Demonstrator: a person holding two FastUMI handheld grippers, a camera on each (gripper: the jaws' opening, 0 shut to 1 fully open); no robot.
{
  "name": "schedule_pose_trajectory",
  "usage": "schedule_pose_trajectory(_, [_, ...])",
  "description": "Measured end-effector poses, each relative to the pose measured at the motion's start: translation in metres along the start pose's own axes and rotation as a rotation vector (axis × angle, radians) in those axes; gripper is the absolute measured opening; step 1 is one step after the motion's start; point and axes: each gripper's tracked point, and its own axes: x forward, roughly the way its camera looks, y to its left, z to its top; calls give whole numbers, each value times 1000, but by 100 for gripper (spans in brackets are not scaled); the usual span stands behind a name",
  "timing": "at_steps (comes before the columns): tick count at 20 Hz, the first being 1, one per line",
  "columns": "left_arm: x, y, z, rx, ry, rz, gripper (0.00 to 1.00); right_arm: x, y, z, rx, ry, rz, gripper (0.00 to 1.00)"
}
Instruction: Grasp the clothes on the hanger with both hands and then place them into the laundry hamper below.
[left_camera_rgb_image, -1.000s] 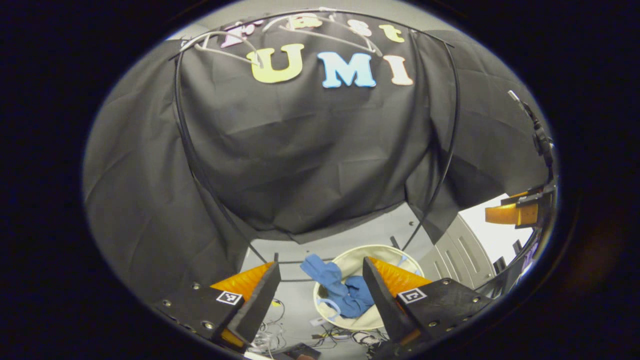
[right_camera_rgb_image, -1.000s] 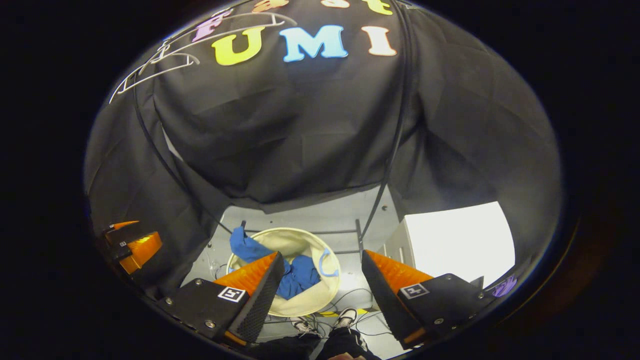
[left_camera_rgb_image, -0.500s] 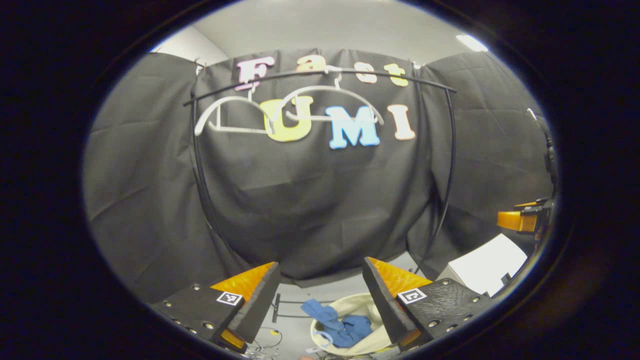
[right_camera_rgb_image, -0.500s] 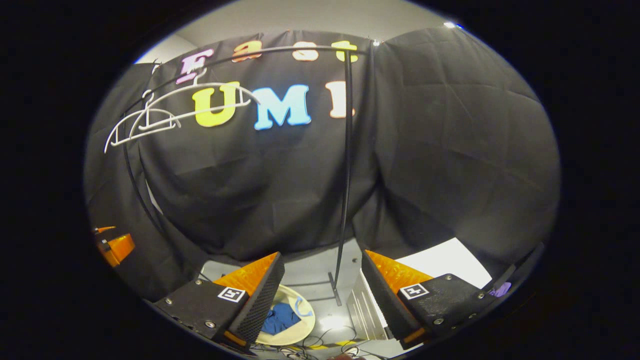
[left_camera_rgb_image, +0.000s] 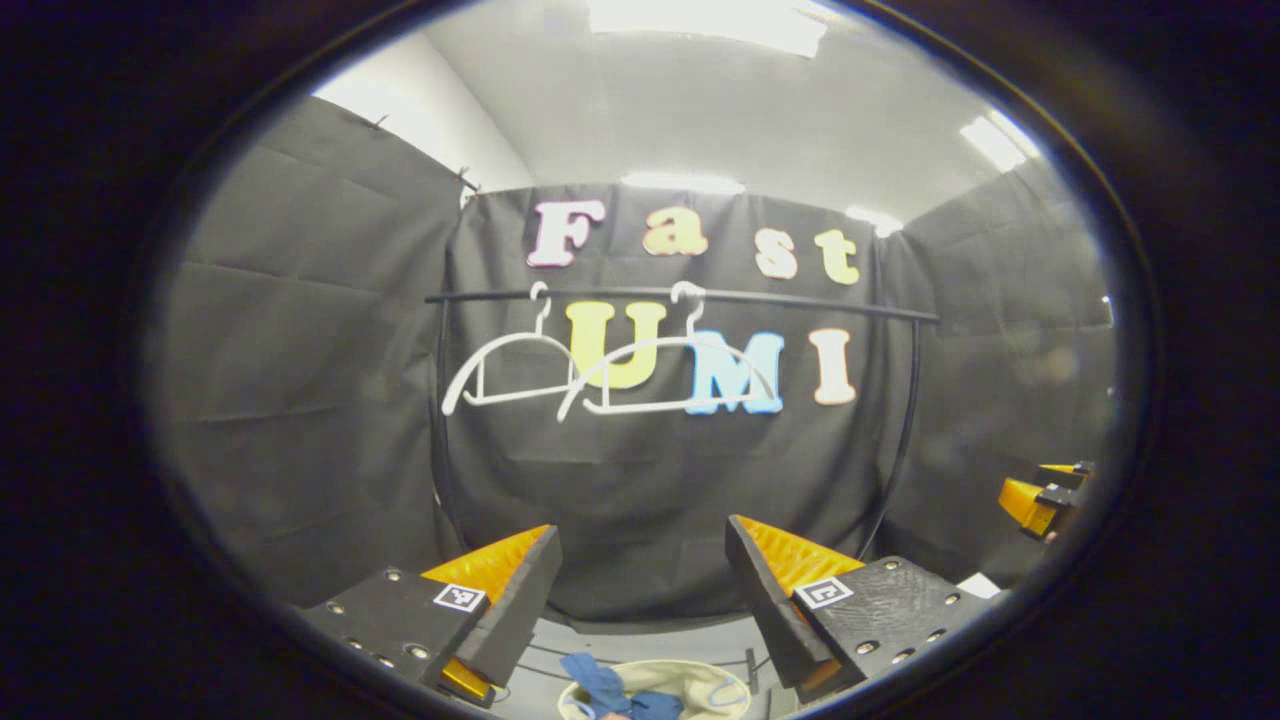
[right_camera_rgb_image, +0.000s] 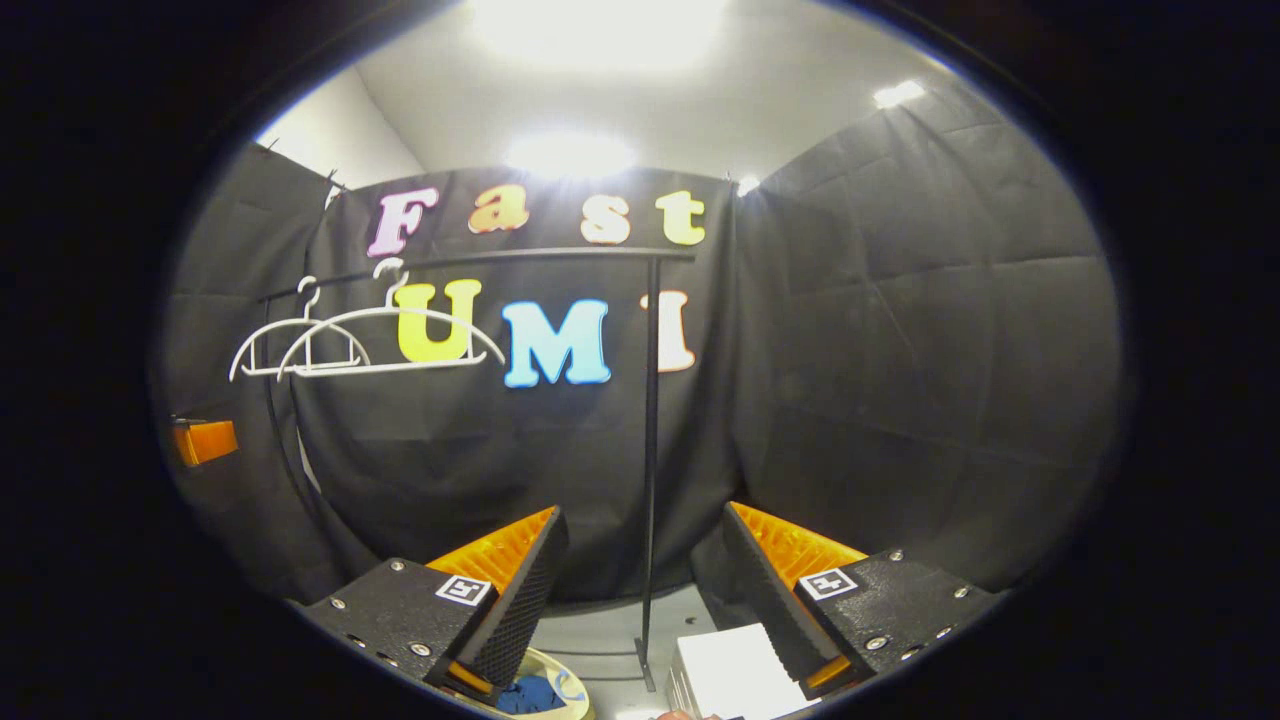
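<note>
Left gripper (left_camera_rgb_image: 640, 590) view first: tilted up off the floor since a second ago, fingers spread and empty, bare hangers (left_camera_rgb_image: 610, 375) on the rail (left_camera_rgb_image: 680, 296), blue clothes (left_camera_rgb_image: 610, 695) down in the laundry hamper (left_camera_rgb_image: 700, 685) at the bottom edge. Right gripper (right_camera_rgb_image: 640, 585) view next: likewise raised, likewise spread on nothing, hamper rim and blue cloth just peeking beneath; looks like a finished drop and both tools backing away.

My left gripper (left_camera_rgb_image: 642, 590) is spread wide with nothing between the fingers. Ahead, two bare white plastic hangers (left_camera_rgb_image: 600, 375) hang side by side on a thin black clothes rail (left_camera_rgb_image: 680, 295). Low between my fingers sits a round cream laundry hamper (left_camera_rgb_image: 720, 690) with crumpled blue clothes (left_camera_rgb_image: 605, 692) inside. My right gripper (left_camera_rgb_image: 1040, 495) shows at the far right edge.
</note>
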Motion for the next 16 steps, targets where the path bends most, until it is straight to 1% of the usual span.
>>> schedule_pose_trajectory(3, [-36,-22,31,-25,-57,24,96,1,-19,23,10,-71,24,92])
schedule_pose_trajectory(4, [-45,-28,39,-25,-75,36,96,-1,-26,32,11,-94,29,95])
schedule_pose_trajectory(5, [-53,-31,49,-20,-96,51,96,-1,-31,40,13,-115,37,92])
schedule_pose_trajectory(6, [-59,-34,58,-11,-117,63,96,-1,-33,42,16,-128,45,95])
schedule_pose_trajectory(7, [-66,-37,65,-6,-130,75,96,-1,-35,43,21,-128,51,92])
schedule_pose_trajectory(8, [-75,-38,70,-6,-141,87,96,-2,-37,43,29,-125,60,95])
schedule_pose_trajectory(9, [-82,-39,74,-10,-149,95,96,-5,-38,46,36,-131,67,92])
schedule_pose_trajectory(10, [-89,-41,77,-12,-153,94,96,-10,-42,48,39,-137,68,95])
schedule_pose_trajectory(13, [-108,-39,80,-1,-147,99,96,-27,-48,51,47,-156,66,95])
schedule_pose_trajectory(14, [-114,-37,80,5,-148,106,96,-31,-48,48,52,-151,65,91])
schedule_pose_trajectory(15, [-118,-32,80,10,-144,111,96,-33,-48,43,58,-138,61,95])
schedule_pose_trajectory(16, [-121,-27,77,14,-138,115,96,-38,-48,39,65,-125,55,95])
